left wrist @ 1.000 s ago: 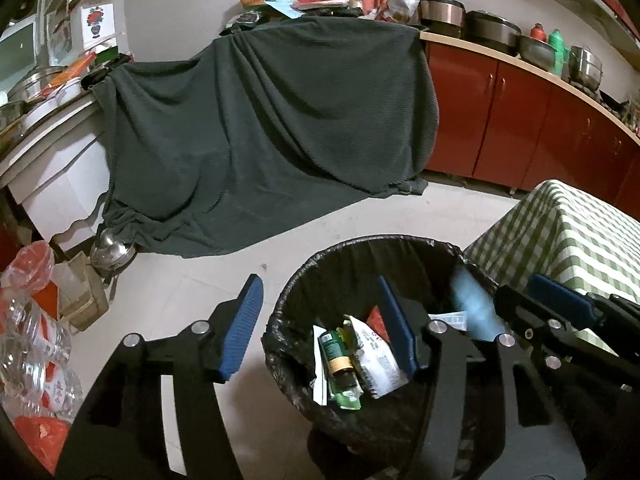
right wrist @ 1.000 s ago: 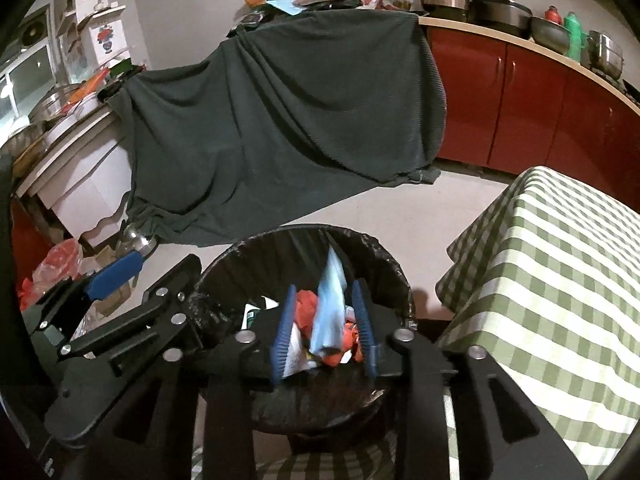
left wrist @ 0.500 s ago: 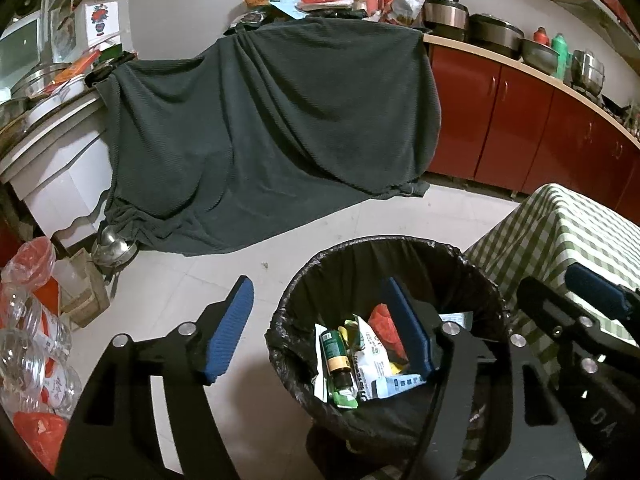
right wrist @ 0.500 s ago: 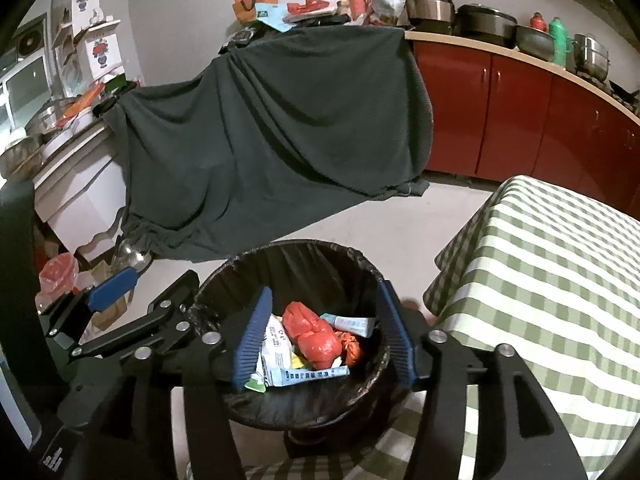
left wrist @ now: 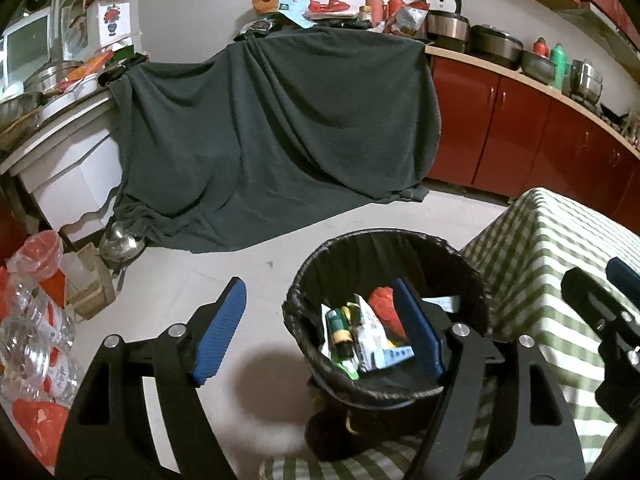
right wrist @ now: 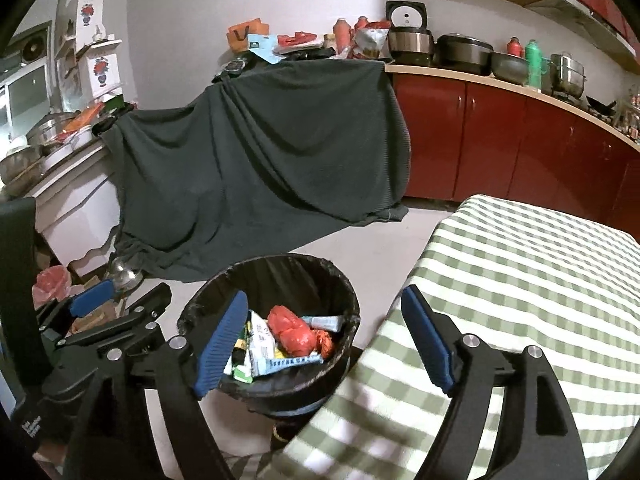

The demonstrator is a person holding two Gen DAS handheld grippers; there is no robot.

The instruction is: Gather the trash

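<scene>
A round bin with a black liner (left wrist: 304, 292) (right wrist: 192, 308) stands on the floor beside the checked table. Inside lie a red crumpled wrapper (right wrist: 290, 326) (left wrist: 382, 304), a light-blue tube (right wrist: 326, 322), a white packet (left wrist: 370, 334) and a green-capped bottle (left wrist: 338, 330). My left gripper (left wrist: 318, 330) hangs above the bin's near left rim, its jaws opening, nothing between the blue pads. My right gripper (right wrist: 324, 338) is above the bin's right rim and the table edge, jaws also opening and empty. Each gripper shows at the side of the other's view.
A green-and-white checked tablecloth (right wrist: 520, 280) covers the table right of the bin. A dark cloth (left wrist: 272, 136) drapes a counter behind. Red cabinets (left wrist: 520, 132) line the back right. Plastic bottles and red bags (left wrist: 32, 320) and a metal kettle (left wrist: 120, 240) crowd the floor at left.
The right gripper let go of the light-blue tube, which dropped into the bin, and its jaws spread wide. Both grippers pulled back and up from the bin; the left jaws widened too.
</scene>
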